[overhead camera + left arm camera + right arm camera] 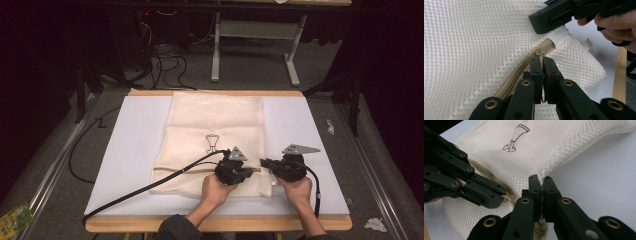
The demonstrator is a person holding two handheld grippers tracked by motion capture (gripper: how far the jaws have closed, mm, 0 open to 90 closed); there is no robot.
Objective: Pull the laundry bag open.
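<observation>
My left gripper [542, 65] is pinched tight, its jaws squeezed together on the small zip pull [538, 53] of the mesh laundry bag [474, 45]; just past the tips the beige zip [524, 67] curves across the white netting. My right gripper [541, 185] is clamped just as narrowly, nipping the bag's mesh edge beside the zip's end, where the fabric bunches up into the jaws. From above, both of my hands [215, 190] sit at the near edge of the table [130, 150], the two grippers close together but apart, tips pointing toward each other over the bag's near right corner. Beyond them the bag lies flat on the white tabletop, with its small printed figure [212, 143] farther up.
</observation>
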